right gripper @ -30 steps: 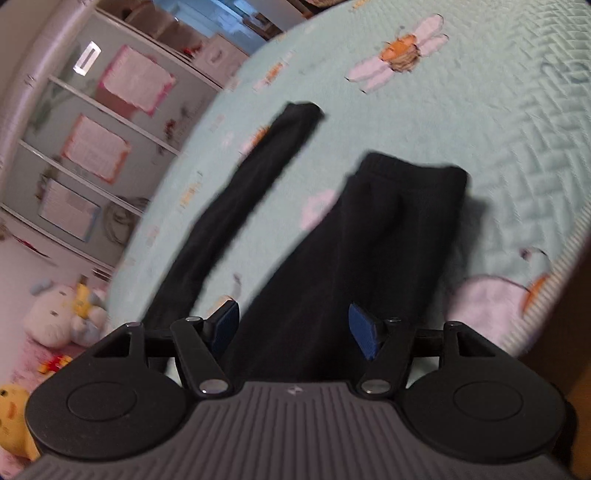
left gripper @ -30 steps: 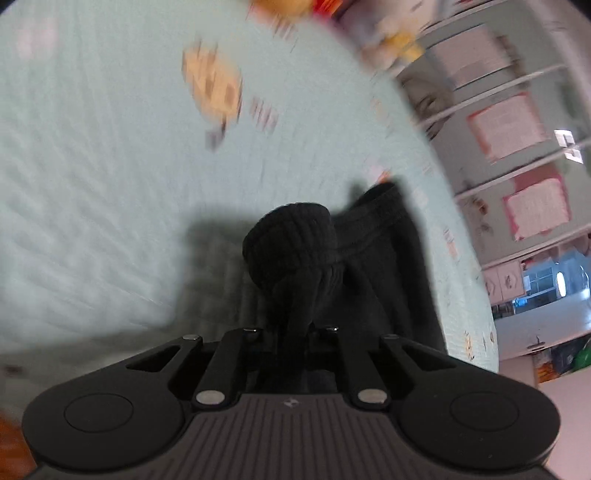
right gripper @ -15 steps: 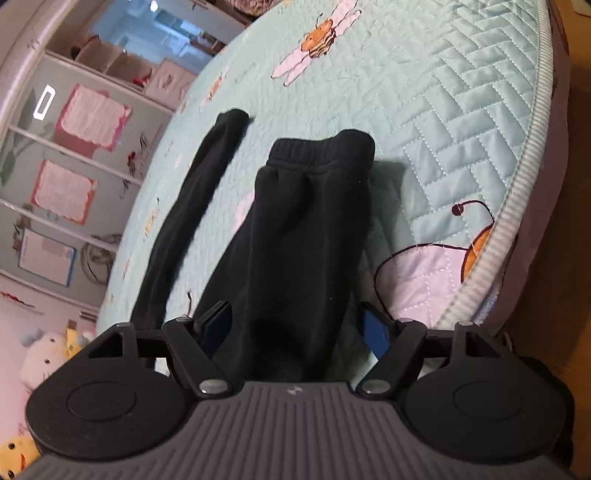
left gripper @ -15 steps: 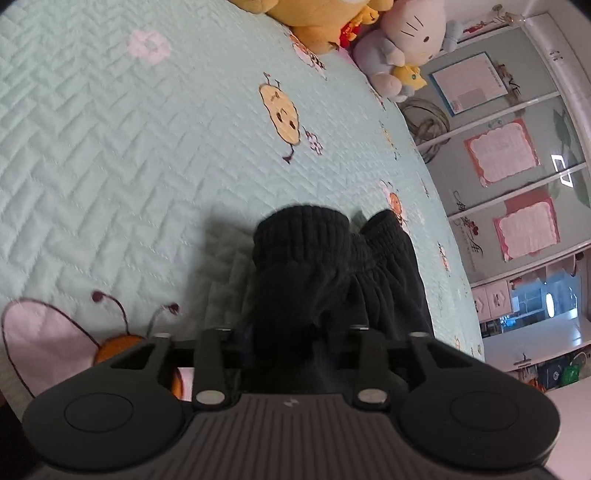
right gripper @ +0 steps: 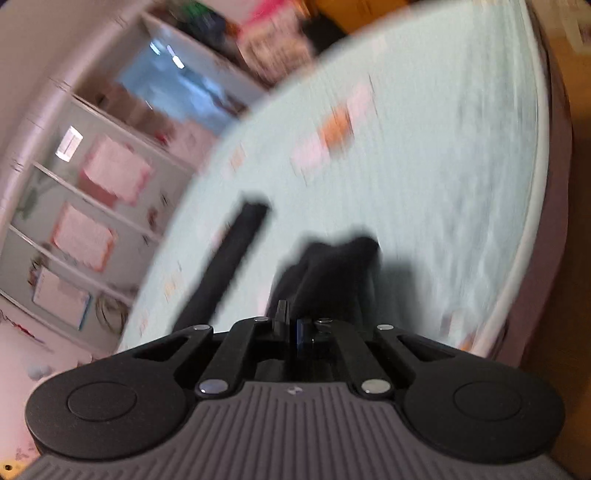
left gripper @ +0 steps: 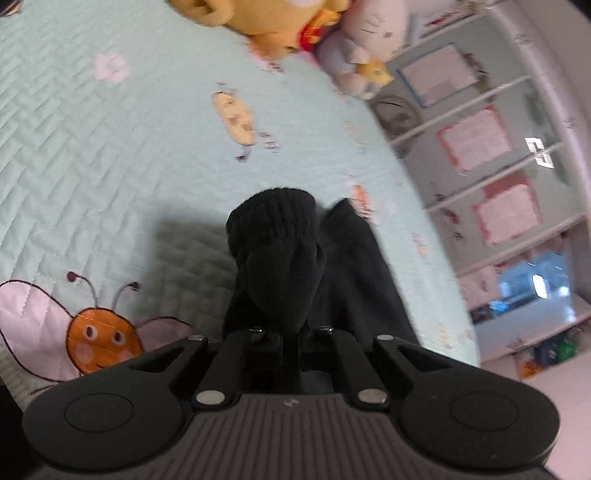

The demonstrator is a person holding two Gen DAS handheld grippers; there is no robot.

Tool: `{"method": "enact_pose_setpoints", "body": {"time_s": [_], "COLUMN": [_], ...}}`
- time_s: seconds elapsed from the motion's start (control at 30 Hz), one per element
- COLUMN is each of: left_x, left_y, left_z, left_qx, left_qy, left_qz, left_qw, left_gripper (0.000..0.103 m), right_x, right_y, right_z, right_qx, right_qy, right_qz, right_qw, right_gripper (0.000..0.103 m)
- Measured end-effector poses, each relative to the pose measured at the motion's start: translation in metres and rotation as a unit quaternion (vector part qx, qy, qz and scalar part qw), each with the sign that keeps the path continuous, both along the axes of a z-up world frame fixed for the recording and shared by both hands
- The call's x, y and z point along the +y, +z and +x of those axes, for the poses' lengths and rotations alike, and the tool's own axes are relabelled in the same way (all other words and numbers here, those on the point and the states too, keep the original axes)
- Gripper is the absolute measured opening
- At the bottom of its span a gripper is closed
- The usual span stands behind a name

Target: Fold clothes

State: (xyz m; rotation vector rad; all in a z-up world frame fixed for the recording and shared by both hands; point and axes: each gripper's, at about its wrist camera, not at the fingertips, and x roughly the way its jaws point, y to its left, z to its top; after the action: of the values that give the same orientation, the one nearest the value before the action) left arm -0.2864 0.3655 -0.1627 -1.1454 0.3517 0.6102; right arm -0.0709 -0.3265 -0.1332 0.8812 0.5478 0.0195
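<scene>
We see the black trousers (left gripper: 284,266) lying on a mint-green quilted bedspread (left gripper: 110,166), near the edge of the bed. In the left wrist view, a ribbed cuff of the garment is bunched up and raised off the quilt, directly ahead of the left gripper (left gripper: 290,332). The fingers of that gripper are drawn close together and the dark cloth runs down between them, so we read it as pinching the trousers at the cuffed end. The rest of the garment trails to the right across the bedspread, and a shadow falls on the quilt to the left of the lifted cloth.

In the right wrist view, which is smeared by motion, we see the same black trousers (right gripper: 332,273) gathered in front of the right gripper (right gripper: 291,326). Its blue-padded fingertips (right gripper: 303,328) are pressed nearly together, and the cloth appears caught between them, though the blur makes the contact itself hard to judge. One trouser leg (right gripper: 229,258) stretches away to the upper left, flat on the bedspread, apart from the bunched part.

Further out, an embroidered bee (left gripper: 99,343) with an orange face sits on the quilt near the left gripper's body. Plush toys, one yellow (left gripper: 258,22) and one white (left gripper: 373,29), lie at the far end of the bed. Beyond that stands a pale wardrobe (left gripper: 498,155) with pink panels.
</scene>
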Motion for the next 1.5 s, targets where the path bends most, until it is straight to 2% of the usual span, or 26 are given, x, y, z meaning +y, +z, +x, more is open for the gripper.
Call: {"method": "enact_pose_setpoints", "body": {"time_s": [0.1, 0.17, 0.23, 0.27, 0.3, 0.33, 0.37, 0.4, 0.57, 0.6, 0.63, 0.67, 0.7, 0.73, 0.8, 0.83, 0.87, 0.93, 0.97, 1.07, 1.17, 1.27, 1.37, 1.5], "left_x": [-0.004, -0.003, -0.005, -0.005, -0.005, -0.005, -0.004, -0.004, -0.007, -0.009, -0.012, -0.014, -0.016, -0.016, -0.014, -0.012, -0.01, -0.006, -0.003, 0.006, 0.022, 0.037, 0.053, 0.078], "left_y": [-0.018, -0.041, -0.049, -0.048, -0.048, -0.047, -0.046, -0.045, -0.037, -0.034, -0.03, -0.026, -0.022, -0.019, -0.019, -0.021, -0.02, -0.013, -0.005, 0.026, 0.049, 0.062, 0.066, 0.048], "left_z": [0.006, 0.009, 0.005, 0.002, -0.001, -0.004, -0.005, -0.006, 0.006, 0.01, 0.014, 0.018, 0.021, 0.023, 0.021, 0.017, 0.011, -0.009, -0.017, -0.029, -0.011, 0.031, 0.08, 0.153], "left_qx": [0.029, 0.061, 0.058, 0.055, 0.052, 0.049, 0.046, 0.046, 0.042, 0.044, 0.051, 0.057, 0.067, 0.079, 0.088, 0.089, 0.091, 0.09, 0.088, 0.083, 0.07, 0.066, 0.064, 0.084], "left_qy": [-0.01, -0.007, -0.007, -0.008, -0.008, -0.008, -0.007, -0.006, -0.02, -0.026, -0.034, -0.042, -0.049, -0.053, -0.057, -0.06, -0.058, -0.039, -0.025, 0.0, -0.012, -0.037, -0.054, -0.081], "left_qz": [-0.011, -0.048, -0.061, -0.061, -0.061, -0.06, -0.057, -0.053, -0.035, -0.025, -0.008, 0.009, 0.026, 0.038, 0.037, 0.032, 0.029, 0.04, 0.056, 0.114, 0.134, 0.151, 0.149, 0.132], "left_qw": [0.9995, 0.997, 0.9965, 0.9966, 0.9967, 0.997, 0.9973, 0.9975, 0.9983, 0.9984, 0.9981, 0.9974, 0.9962, 0.9947, 0.9938, 0.9937, 0.9937, 0.9944, 0.9942, 0.99, 0.9885, 0.9856, 0.9853, 0.9843], "left_gripper": [0.005, 0.006, 0.011, 0.02, 0.04, 0.047, 0.05, 0.05, 0.048, 0.045, 0.038, 0.009, 0.003, 0.003, 0.003, 0.004, 0.005, 0.016, 0.024, 0.028, 0.037, 0.04, 0.04, 0.043], "right_x": [-0.003, -0.001, 0.002, 0.003, 0.004, 0.005, 0.007, 0.008, 0.026, 0.033, 0.039, 0.043, 0.043, 0.041, 0.031, 0.026, 0.021, 0.009, 0.003, -0.017, -0.01, 0.035, 0.099, 0.198], "right_y": [0.008, -0.003, -0.013, -0.019, -0.024, -0.029, -0.034, -0.04, -0.046, -0.043, -0.038, -0.034, -0.03, -0.027, -0.023, -0.024, -0.026, -0.022, -0.018, -0.004, 0.025, 0.051, 0.057, 0.033], "right_z": [-0.002, -0.002, -0.003, -0.003, -0.003, -0.003, -0.004, -0.004, 0.0, 0.001, 0.003, 0.005, 0.008, 0.01, 0.012, 0.013, 0.015, 0.007, 0.001, -0.016, -0.021, -0.017, -0.005, -0.001], "right_qx": [-0.006, 0.013, 0.031, 0.041, 0.05, 0.059, 0.069, 0.078, 0.094, 0.09, 0.083, 0.077, 0.076, 0.074, 0.068, 0.075, 0.089, 0.101, 0.101, 0.098, 0.044, -0.009, -0.029, -0.013], "right_qy": [0.0, 0.003, 0.005, 0.006, 0.008, 0.009, 0.01, 0.011, 0.044, 0.051, 0.055, 0.055, 0.05, 0.043, 0.024, 0.021, 0.02, -0.01, -0.033, -0.099, -0.11, -0.046, 0.067, 0.214], "right_qz": [-0.042, -0.029, -0.016, -0.01, -0.004, 0.003, 0.009, 0.016, 0.022, 0.011, -0.008, -0.026, -0.043, -0.055, -0.062, -0.055, -0.045, -0.047, -0.053, -0.063, -0.057, -0.083, -0.078, -0.083], "right_qw": [0.999, 0.999, 0.999, 0.999, 0.999, 0.998, 0.998, 0.997, 0.994, 0.995, 0.995, 0.995, 0.995, 0.995, 0.996, 0.995, 0.995, 0.994, 0.993, 0.988, 0.991, 0.995, 0.994, 0.973], "right_gripper": [0.002, 0.012, 0.017, 0.023, 0.031, 0.045, 0.055, 0.057, 0.056, 0.051, 0.03, 0.012, 0.011, 0.007, 0.008, 0.013, 0.03, 0.046, 0.048, 0.05, 0.05, 0.055, 0.061, 0.061]}}
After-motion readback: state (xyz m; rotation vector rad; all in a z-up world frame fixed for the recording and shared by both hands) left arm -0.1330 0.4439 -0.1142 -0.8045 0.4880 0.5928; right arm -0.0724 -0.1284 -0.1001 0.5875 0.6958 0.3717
